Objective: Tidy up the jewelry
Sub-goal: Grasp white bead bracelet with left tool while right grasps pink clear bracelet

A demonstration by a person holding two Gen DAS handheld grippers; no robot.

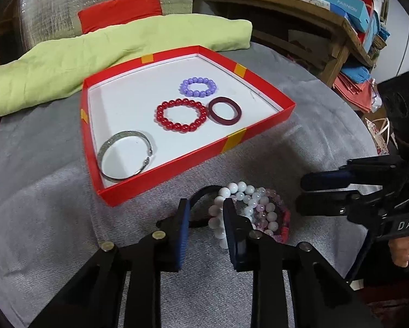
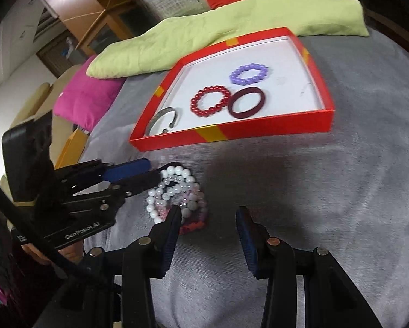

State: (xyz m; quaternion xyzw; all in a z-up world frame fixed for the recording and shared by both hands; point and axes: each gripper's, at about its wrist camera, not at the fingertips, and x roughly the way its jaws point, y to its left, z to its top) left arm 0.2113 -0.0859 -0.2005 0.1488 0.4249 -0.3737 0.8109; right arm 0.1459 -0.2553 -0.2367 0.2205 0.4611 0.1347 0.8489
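Grey cloth (image 1: 54, 205): covers the surface that fills the lower half of both views; I cannot tell whether a bed or a worktop lies under it.
Green pillow (image 1: 95, 54): upper left of the left wrist view, behind the box.
Red box (image 1: 177, 161): shallow and white inside, centre of the left wrist view, upper centre of the right.
Jewelry already in the box: silver bangle (image 1: 126, 158) in the near-left corner; red bead bracelet (image 1: 181, 114) in the middle, a dark red ring (image 1: 224, 110) touching or just beside it, and a purple bead bracelet (image 1: 198, 86) farther back.
Loose heap (image 1: 255, 213): white, pink and red bead bracelets tangled on the cloth just below the box, with a black band (image 1: 204, 191) at its left edge.
Left gripper (image 1: 206, 205): jaws narrowly apart, straddling the black band and the nearest white beads; whether the pads press yet I cannot tell.
Right gripper (image 2: 209, 213): jaws apart with nothing between them, its left pad beside the heap.
Risk: the strands overlap, so a lift would likely drag neighbours along and shed them short of the box.
Risk: round beads may roll out of a shallow pinch.
Risk: the two grippers sit close and could collide over the heap.
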